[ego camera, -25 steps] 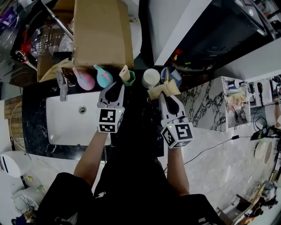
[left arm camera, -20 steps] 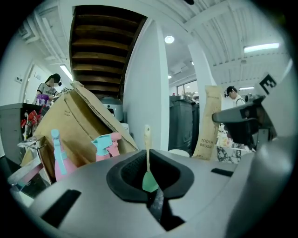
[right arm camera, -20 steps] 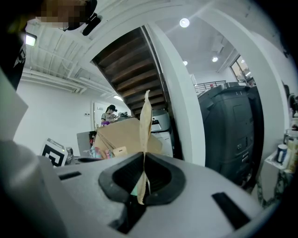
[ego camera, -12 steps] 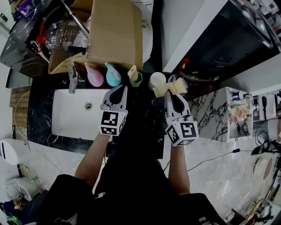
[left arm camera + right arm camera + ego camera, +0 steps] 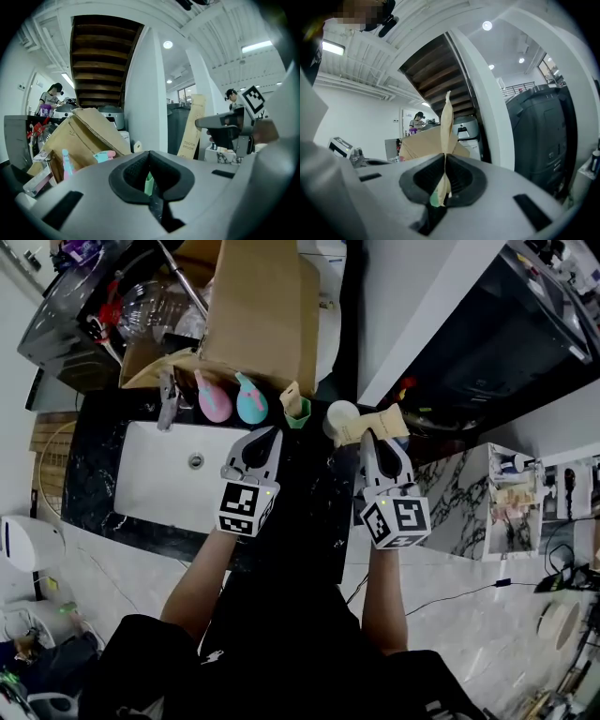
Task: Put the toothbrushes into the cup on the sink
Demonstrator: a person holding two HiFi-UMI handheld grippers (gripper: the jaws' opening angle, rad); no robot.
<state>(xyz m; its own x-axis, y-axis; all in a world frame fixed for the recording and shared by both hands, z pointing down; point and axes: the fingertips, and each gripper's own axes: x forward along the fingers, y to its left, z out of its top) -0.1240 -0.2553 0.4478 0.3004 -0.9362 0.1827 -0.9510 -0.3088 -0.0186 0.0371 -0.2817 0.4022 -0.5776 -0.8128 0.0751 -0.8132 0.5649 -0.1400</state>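
Right gripper (image 5: 378,437) clamped on a beige toothbrush pack (image 5: 367,424), to the right of the green cup (image 5: 299,412) at the sink's (image 5: 155,491) far corner. Left gripper (image 5: 269,433), jaws together and empty, is near that cup. Only the left gripper view shows the pack's lettering. A second ago the left jaws stood apart.

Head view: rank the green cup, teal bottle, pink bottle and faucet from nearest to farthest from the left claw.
1. Tie: green cup, ahead right, and teal bottle, ahead left; too close to call.
2. pink bottle, further left.
3. faucet, farthest left.
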